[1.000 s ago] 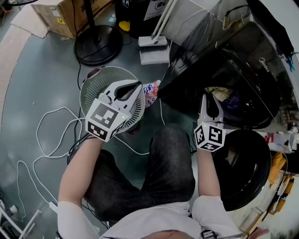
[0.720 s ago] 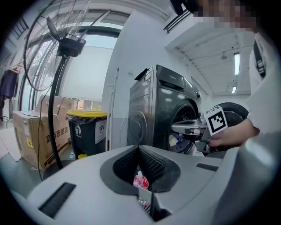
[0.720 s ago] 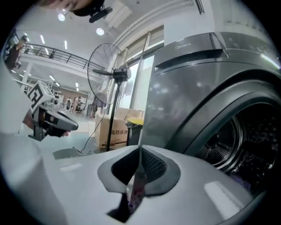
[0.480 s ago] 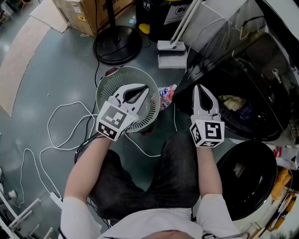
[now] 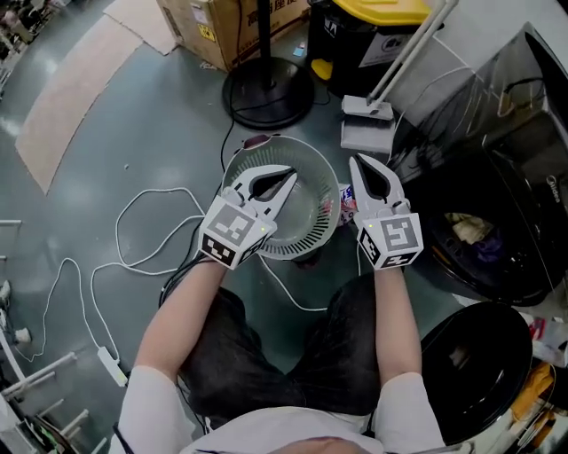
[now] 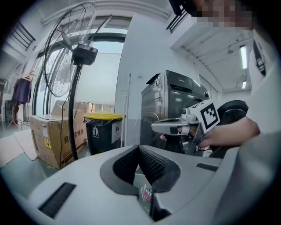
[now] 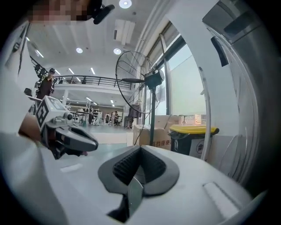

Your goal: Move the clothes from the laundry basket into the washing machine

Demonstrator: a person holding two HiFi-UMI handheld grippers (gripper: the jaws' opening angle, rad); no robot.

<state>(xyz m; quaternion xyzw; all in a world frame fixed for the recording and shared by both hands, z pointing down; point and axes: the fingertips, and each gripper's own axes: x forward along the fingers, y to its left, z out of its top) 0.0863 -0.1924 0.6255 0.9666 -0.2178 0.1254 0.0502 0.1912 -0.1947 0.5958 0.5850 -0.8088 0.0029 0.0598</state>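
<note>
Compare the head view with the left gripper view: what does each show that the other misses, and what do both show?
Only the head view shows the laundry basket, the white cables on the floor, and the clothes lying inside the drum. Only the left gripper view shows the fan's wire cage and the ceiling lights. Both show the right gripper, the yellow-lidded bin, the cardboard box and the washing machine.
</note>
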